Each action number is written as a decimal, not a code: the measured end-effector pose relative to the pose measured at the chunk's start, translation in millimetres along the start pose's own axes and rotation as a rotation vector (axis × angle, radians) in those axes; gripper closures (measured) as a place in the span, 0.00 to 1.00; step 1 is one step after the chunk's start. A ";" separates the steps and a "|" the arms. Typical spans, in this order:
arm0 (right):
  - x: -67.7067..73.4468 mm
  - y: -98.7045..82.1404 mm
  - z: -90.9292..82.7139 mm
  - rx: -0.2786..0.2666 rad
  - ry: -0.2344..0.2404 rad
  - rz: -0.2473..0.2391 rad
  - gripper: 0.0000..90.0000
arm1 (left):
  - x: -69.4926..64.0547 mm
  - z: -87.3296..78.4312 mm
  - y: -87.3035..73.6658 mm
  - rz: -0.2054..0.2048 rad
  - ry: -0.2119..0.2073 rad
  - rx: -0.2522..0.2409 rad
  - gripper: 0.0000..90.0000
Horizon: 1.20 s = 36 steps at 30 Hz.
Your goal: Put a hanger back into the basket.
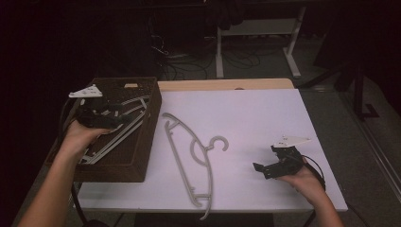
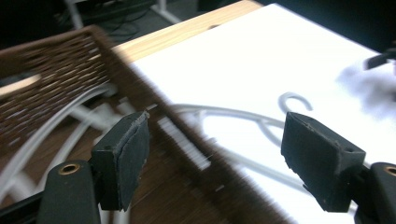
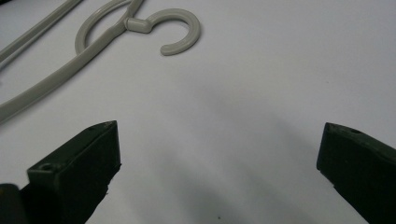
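Observation:
A grey plastic hanger (image 1: 189,151) lies flat on the white table (image 1: 255,113), its hook (image 3: 180,30) pointing right. A brown wicker basket (image 1: 142,142) at the table's left holds more grey hangers (image 1: 116,135). My left gripper (image 1: 111,116) hovers over the basket, open with nothing between its jaws; its own view shows the basket's rim (image 2: 187,154) and the hanger on the table (image 2: 243,121) beyond. My right gripper (image 1: 267,165) rests low over the table's right part, open and empty, a little right of the hook.
A strip of bare wood (image 1: 227,84) shows along the table's far edge. Beyond it stand white desk legs (image 1: 220,52) and cables on a dark floor. Bare white tabletop stretches between the hanger and the right edge.

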State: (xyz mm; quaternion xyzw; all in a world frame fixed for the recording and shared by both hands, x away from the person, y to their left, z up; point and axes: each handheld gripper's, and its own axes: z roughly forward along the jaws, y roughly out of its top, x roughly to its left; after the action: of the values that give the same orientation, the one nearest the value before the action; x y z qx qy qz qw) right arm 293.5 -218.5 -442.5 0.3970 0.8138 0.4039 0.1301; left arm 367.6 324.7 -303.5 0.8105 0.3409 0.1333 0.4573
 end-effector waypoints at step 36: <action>0.9 -1.1 -0.3 0.005 0.000 -0.007 0.00 | -149.8 148.5 -70.0 0.160 -0.362 0.296 1.00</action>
State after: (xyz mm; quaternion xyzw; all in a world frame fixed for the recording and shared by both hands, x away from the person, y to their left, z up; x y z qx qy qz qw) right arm 292.1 -218.3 -443.1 0.3947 0.8161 0.4015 0.1306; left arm 306.1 151.5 -428.5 0.9038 0.2037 -0.0297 0.3752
